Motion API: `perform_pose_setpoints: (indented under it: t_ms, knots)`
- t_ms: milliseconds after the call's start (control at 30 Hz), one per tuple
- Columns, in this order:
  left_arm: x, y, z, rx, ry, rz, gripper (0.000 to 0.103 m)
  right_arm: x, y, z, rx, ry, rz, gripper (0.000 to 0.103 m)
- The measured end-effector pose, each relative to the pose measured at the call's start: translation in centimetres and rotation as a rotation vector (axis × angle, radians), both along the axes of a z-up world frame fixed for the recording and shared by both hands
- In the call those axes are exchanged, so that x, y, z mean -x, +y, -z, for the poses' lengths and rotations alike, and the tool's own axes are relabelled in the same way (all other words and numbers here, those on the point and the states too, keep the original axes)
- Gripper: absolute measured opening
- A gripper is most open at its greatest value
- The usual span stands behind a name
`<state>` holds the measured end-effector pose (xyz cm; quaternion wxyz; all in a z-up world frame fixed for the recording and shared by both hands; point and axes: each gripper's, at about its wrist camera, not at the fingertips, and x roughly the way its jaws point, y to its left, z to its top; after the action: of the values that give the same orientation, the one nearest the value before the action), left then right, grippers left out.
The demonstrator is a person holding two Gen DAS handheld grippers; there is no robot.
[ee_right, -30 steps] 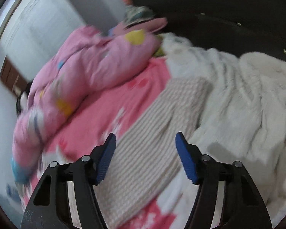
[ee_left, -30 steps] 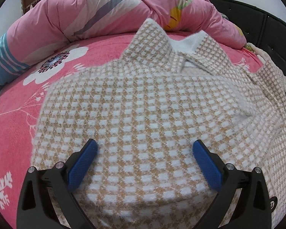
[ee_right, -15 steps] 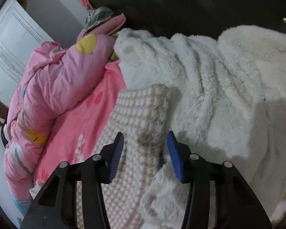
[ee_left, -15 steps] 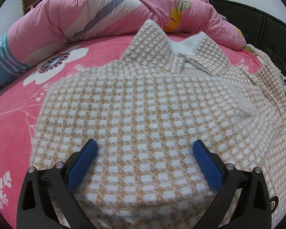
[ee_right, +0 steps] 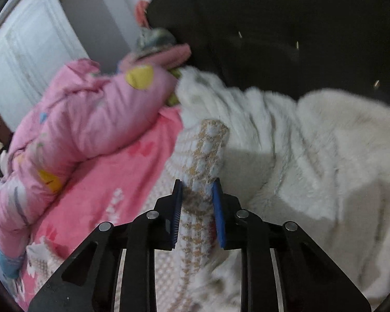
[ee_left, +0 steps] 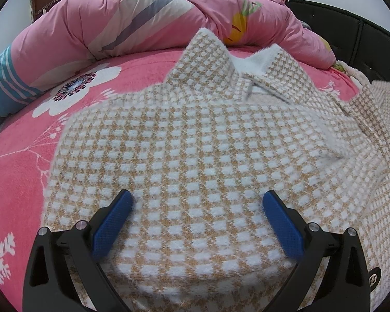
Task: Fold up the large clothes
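Note:
A tan-and-white checked garment [ee_left: 195, 143] lies spread on the bed, its collar raised at the far end. My left gripper [ee_left: 197, 195] hovers low over its near part, jaws wide open, blue pads apart with only flat cloth beneath. In the right wrist view a sleeve [ee_right: 208, 145] of the same checked garment stands up in a bunched fold between the blue pads of my right gripper [ee_right: 197, 183]. Those jaws are closing and both pads press on the sleeve. The sleeve's end sticks out beyond the fingertips.
A pink duvet [ee_left: 143, 20] is heaped along the far side of the bed. A white fluffy blanket [ee_right: 325, 156] lies to the right, against the black padded headboard [ee_right: 273, 39]. The pink flowered sheet [ee_left: 26, 143] shows to the left of the garment.
The right gripper's jaws have narrowed from wide apart to pinching the sleeve, and the sleeve has bunched upright between them. The left gripper and the garment's body have stayed put.

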<state>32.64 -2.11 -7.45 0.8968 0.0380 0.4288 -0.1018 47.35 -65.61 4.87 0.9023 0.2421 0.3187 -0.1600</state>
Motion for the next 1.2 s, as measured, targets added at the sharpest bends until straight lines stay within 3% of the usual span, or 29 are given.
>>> perform_pose_setpoints:
  t_ms: [133,367,533,800,1200]
  knots:
    - [0.0,0.1,0.0,0.0,0.0,0.0,0.099,2.7,3.0,-4.4,0.087,-0.081,-0.032,0.02]
    - [0.1,0.1,0.0,0.001,-0.003,0.0,0.099,5.7,9.8,-10.7,0.137,-0.2,-0.142,0.018]
    - [0.2,0.2,0.0,0.003,-0.003,0.0,0.099,6.5,16.1,-13.9,0.159,-0.232,-0.247,0.017]
    - [-0.7,0.1,-0.3,0.02,-0.009,0.002,0.099,6.5,25.1,-16.1,0.18,-0.267,-0.413,0.016]
    - [-1.2,-0.1,0.0,0.034,-0.018,0.001,0.099,4.4,34.8,-14.7,0.122,-0.25,-0.606,0.016]
